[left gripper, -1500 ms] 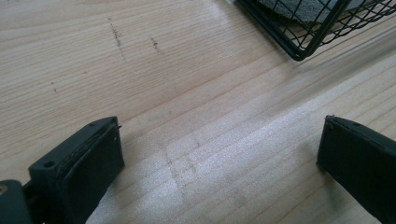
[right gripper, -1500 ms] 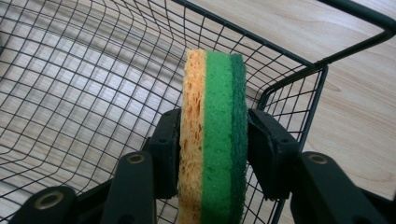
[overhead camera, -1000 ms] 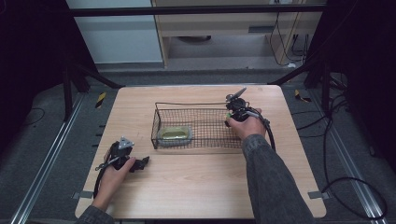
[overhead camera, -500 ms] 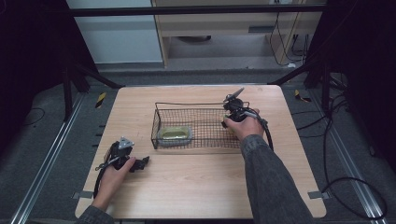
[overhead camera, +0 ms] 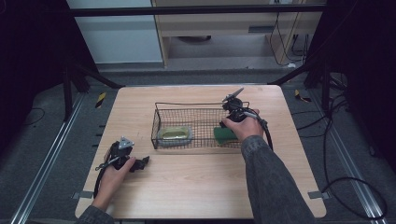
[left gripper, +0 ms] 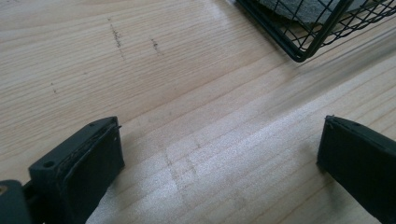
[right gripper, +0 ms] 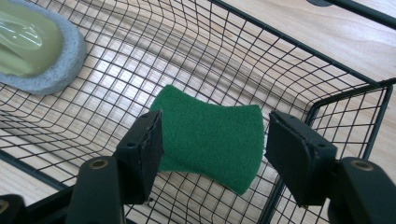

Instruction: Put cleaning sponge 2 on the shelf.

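The green scouring pad (right gripper: 210, 140) lies flat on the mesh floor of the wire basket (right gripper: 299, 46), in the corner nearest my right hand. It is a thin, felt-like rectangle with a rough fibrous face and two pinched-in sides, so it looks waisted. My right gripper (right gripper: 214, 149) hangs just over it, black jaws standing either side of the pad; they have just been opening, and there is a gap between the right jaw and the pad's edge, while the left jaw sits at or over the other edge without squeezing it. From the high view the pad (overhead camera: 224, 134) shows as a green patch beside my right hand (overhead camera: 245, 126).

The basket is black wire in a square grid, with a thicker rim bar and rounded corners. At its far end lies a grey, grainy oval sponge (right gripper: 44, 56) with a glossy olive-green top.

All of this stands on a pale wooden counter (overhead camera: 196, 182) with a fine straight grain. My left gripper (left gripper: 219, 158) rests low over the bare wood, well apart from the basket, jaws wide and empty.
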`<state>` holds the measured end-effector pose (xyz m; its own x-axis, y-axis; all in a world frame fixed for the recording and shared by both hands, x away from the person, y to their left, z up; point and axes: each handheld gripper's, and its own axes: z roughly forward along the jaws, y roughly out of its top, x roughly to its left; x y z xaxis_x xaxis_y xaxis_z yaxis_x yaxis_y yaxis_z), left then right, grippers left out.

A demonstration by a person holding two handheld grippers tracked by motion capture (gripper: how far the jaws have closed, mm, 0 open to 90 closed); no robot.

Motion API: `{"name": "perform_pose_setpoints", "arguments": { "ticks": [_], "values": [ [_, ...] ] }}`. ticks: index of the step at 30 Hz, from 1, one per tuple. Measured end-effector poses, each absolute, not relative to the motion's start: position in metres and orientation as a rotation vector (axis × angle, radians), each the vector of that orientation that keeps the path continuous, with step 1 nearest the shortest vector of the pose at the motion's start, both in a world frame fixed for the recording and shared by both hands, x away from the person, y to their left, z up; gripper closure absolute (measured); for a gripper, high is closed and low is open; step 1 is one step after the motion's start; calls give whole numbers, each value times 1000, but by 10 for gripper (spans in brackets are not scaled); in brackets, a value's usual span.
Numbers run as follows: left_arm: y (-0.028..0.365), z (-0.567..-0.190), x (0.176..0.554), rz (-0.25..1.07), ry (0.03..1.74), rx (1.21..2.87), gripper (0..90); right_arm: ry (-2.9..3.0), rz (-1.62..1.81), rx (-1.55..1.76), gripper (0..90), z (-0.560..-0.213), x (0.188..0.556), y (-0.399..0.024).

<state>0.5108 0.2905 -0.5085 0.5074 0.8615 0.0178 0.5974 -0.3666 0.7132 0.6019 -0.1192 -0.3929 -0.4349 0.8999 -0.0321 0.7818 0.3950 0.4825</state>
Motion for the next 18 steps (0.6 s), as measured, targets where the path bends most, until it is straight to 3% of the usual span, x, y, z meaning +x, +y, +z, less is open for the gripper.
{"name": "perform_pose_setpoints", "arguments": {
  "ticks": [10, 15, 18],
  "values": [
    [291, -508, 511, 520, 1187, 2097, 0, 2350, 638, 1452, 259, -386, 594, -128],
    [290, -509, 511, 519, 1190, 2095, 0, 2327, 706, 1419, 104, -383, 585, -137],
    [290, -508, 511, 518, 1189, 2097, 0, 2289, 774, 1410, 66, -380, 577, -148]
  ]
}}
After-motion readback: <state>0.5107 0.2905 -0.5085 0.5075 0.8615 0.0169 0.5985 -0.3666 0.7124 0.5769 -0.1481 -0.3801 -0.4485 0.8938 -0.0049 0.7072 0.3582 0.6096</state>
